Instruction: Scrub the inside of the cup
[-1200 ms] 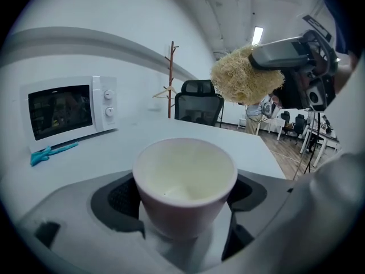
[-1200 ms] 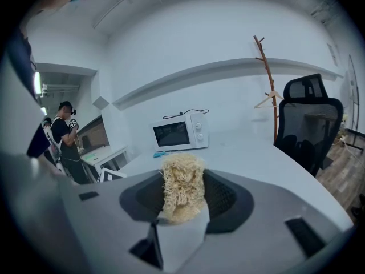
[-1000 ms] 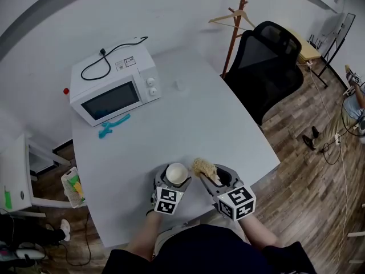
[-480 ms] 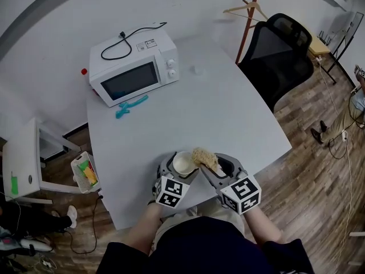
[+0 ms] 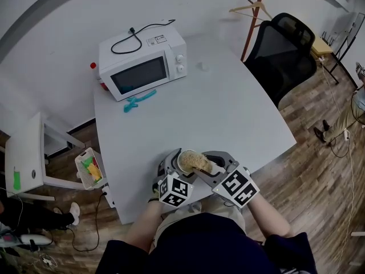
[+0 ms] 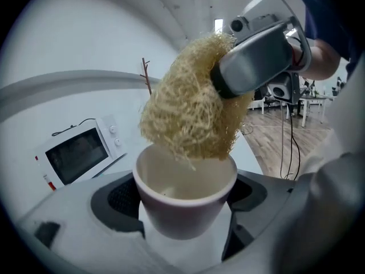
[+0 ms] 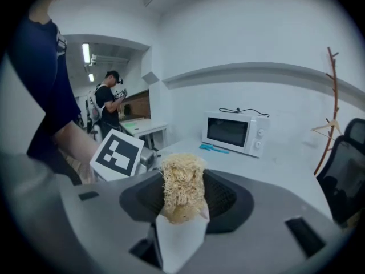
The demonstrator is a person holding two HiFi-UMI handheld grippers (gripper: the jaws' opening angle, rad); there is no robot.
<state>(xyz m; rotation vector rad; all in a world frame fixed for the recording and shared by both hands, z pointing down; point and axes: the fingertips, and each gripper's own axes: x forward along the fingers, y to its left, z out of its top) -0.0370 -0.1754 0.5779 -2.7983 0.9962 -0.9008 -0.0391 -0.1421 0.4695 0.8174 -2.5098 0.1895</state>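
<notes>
A small white cup [image 6: 185,196] sits between the jaws of my left gripper [image 6: 182,221], which is shut on it, near the table's front edge in the head view, cup [image 5: 183,160]. My right gripper [image 7: 179,210] is shut on a straw-coloured loofah scrubber [image 7: 181,187]. The scrubber [image 6: 191,107] hangs at the cup's mouth, its lower fibres dipping just inside the rim. In the head view the scrubber [image 5: 198,162] covers most of the cup's opening, with the right gripper [image 5: 212,173] to the right of the left gripper [image 5: 178,173].
A white microwave [image 5: 144,64] stands at the table's far left with a teal tool [image 5: 138,101] in front of it. A black office chair [image 5: 282,53] and a coat stand [image 5: 254,16] are at the far right. A basket [image 5: 88,168] hangs off the table's left side.
The scrubber has moved left from beside the cup to over and into its mouth. The head view has shifted, so the table appears further right.
</notes>
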